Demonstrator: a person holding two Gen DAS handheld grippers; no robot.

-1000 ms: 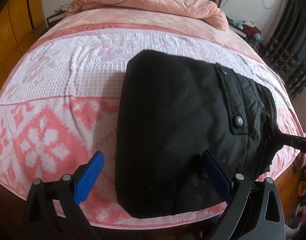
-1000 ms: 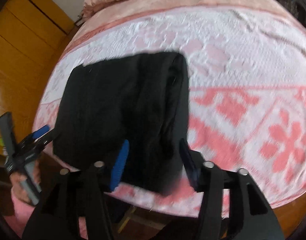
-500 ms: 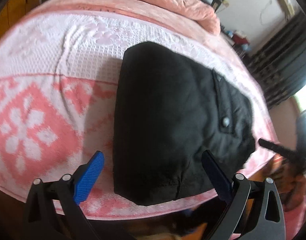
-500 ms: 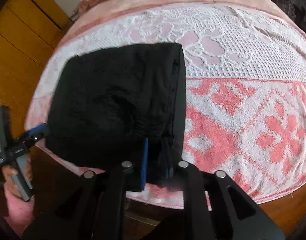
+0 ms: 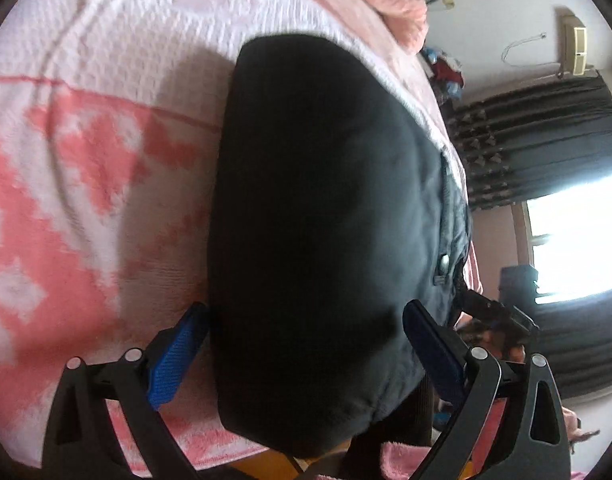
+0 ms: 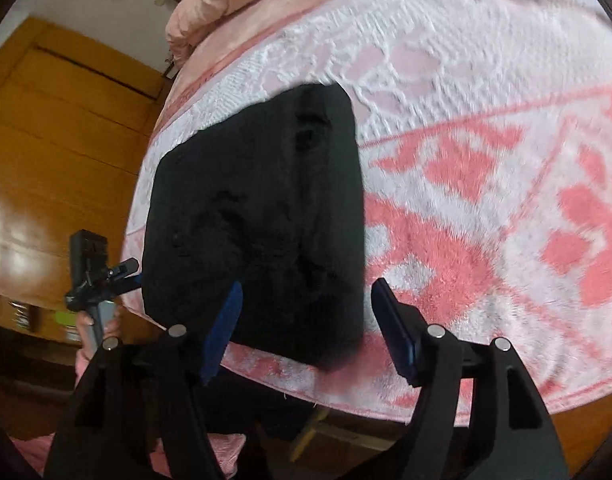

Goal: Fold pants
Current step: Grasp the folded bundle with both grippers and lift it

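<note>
Right gripper [image 6: 306, 320] has jaws standing wide, just opened from a near-shut pinch; the near right corner of the black pants [image 6: 258, 216] sits between the blue pads [image 6: 226, 324] but the pads do not press it, so nothing is held. Left gripper [image 5: 302, 356] is also spread wide and empty, straddling the near left edge of the pants [image 5: 325, 220], pads clear of the cloth.

Pants lie as a compact folded bundle at the near edge of the bed, on the pink-and-white patterned blanket [image 6: 485, 208], with the snap pocket flap [image 5: 445, 248] on the right side in the left wrist view.

Step, judged: fold looks essentially done and the right side is releasing. Next move probably calls for backing both grippers off without dragging the bundle, or a last tidy of the near edge, which hangs close to the bed's rim.

Versus a second ago: both cameras sit closer and lower over the bundle, the left one rolled, and the bundle itself looks unchanged in shape.
</note>
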